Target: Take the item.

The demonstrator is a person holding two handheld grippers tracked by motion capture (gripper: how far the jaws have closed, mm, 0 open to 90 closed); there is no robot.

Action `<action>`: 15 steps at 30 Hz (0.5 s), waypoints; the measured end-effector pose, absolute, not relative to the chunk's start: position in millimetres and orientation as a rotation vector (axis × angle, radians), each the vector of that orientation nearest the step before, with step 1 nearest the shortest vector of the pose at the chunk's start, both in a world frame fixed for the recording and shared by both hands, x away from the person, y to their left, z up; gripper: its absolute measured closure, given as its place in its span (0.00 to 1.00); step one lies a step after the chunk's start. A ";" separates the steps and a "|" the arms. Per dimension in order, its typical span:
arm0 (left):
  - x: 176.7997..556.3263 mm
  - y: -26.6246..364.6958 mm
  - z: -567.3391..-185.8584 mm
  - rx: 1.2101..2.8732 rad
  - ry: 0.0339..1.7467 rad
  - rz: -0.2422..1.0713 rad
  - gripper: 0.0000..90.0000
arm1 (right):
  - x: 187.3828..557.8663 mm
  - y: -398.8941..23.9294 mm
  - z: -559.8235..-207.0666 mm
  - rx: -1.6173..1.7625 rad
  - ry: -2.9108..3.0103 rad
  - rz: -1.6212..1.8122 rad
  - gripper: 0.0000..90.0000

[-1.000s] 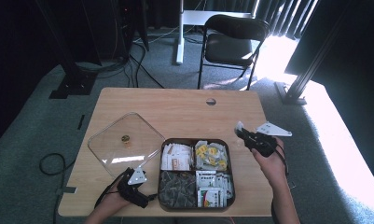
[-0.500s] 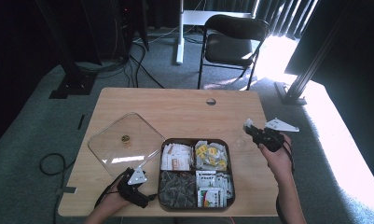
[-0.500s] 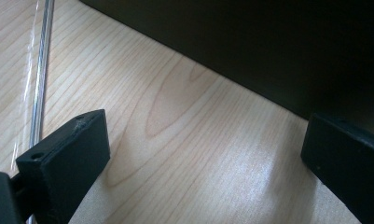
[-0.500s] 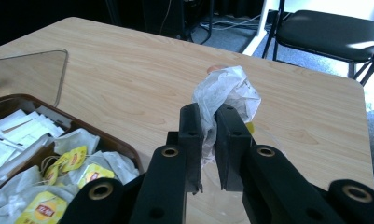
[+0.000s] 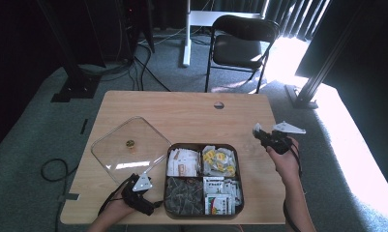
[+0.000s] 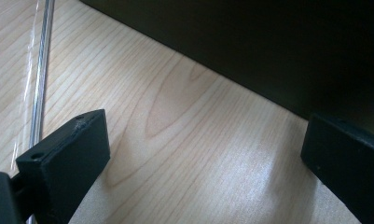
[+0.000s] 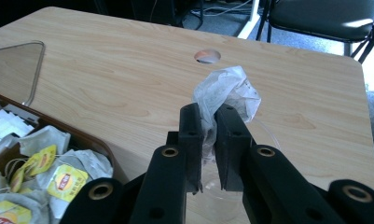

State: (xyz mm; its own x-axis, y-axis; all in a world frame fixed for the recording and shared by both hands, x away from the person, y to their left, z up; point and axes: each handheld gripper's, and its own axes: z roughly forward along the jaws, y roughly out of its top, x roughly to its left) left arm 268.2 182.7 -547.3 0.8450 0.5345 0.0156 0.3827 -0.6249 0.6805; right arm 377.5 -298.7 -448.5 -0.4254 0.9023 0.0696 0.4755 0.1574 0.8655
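Note:
My right gripper [image 7: 209, 121] is shut on a white crumpled tea bag [image 7: 226, 88], which sticks up past the fingertips. In the high view that gripper [image 5: 256, 129] hangs over the bare table just right of the dark four-compartment tray [image 5: 240, 179]. The tray holds tea bags with yellow tags [image 7: 63, 179] and paper sachets. My left gripper [image 5: 136, 186] lies on the table at the tray's near left corner. Its jaws [image 6: 203, 158] stand wide open over bare wood, with the tray's dark wall [image 6: 268, 51] just ahead of them.
A clear square lid [image 5: 128, 159] with a small knob lies on the table left of the tray, and its edge [image 6: 40, 93] runs beside my left jaw. The table has a cable hole [image 5: 219, 105] near its far edge. A black chair [image 5: 240, 46] stands behind the table.
My right gripper has shifted a little to the right with the tea bag, away from the tray. The left gripper has stayed put.

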 end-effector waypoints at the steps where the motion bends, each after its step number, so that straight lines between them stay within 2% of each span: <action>1: 268.2 182.7 -547.3 2.319 0.664 0.282 0.01 | 378.3 -299.0 -449.8 1.312 1.968 1.197 0.91; 15: 268.2 182.7 -547.3 2.319 0.665 0.281 0.01 | 383.3 -302.7 -458.0 1.369 1.951 1.207 0.86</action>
